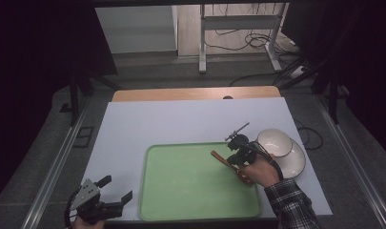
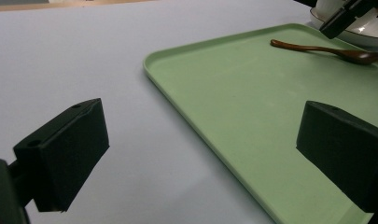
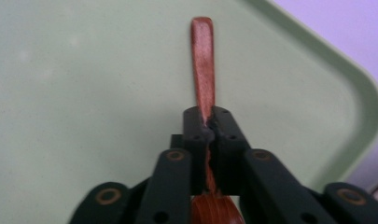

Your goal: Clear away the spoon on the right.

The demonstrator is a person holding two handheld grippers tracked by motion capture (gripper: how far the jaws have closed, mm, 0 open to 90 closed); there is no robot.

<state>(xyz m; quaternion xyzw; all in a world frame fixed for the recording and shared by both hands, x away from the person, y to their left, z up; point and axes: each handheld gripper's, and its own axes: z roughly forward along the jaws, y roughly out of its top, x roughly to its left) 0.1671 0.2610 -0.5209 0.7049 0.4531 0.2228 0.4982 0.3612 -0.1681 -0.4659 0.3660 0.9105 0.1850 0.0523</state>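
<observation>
My right gripper pinches the spoon over the tray; my left gripper hangs spread beside it.

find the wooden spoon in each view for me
High view: wooden spoon at the right edge of the green tray, under the right gripper.
Left gripper view: upper right, lying on the tray.
Right gripper view: centre, handle clamped between the jaws.
Shared landmark: the green tray.
</observation>
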